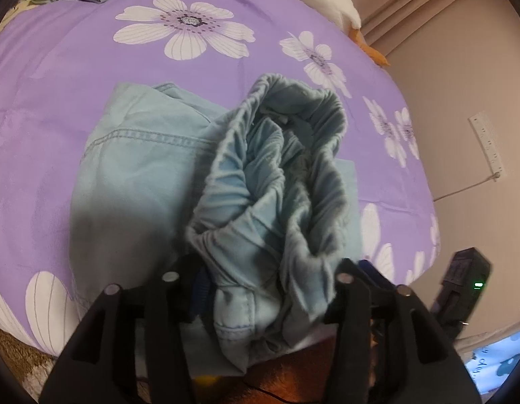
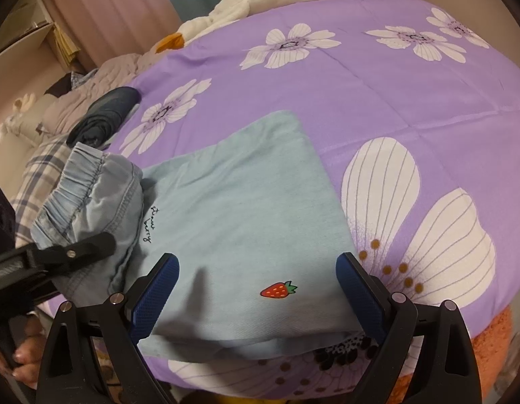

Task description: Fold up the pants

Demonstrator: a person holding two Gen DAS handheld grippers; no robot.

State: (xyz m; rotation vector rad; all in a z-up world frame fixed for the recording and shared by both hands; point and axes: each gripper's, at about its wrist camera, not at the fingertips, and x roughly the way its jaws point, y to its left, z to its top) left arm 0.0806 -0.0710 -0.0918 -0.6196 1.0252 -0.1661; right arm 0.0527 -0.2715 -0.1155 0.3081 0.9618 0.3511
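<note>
1. The left gripper (image 1: 266, 279) is angled down, jaws parted around the bunched waistband (image 1: 276, 175), pads not seen pressing.
2. The right gripper (image 2: 256, 289) is held wide open over the folded legs.
3. The pants (image 2: 246, 208), lying on the purple bedspread (image 2: 394, 101), are judged soft, light and floppy; the elastic waistband is the best hold.
</note>
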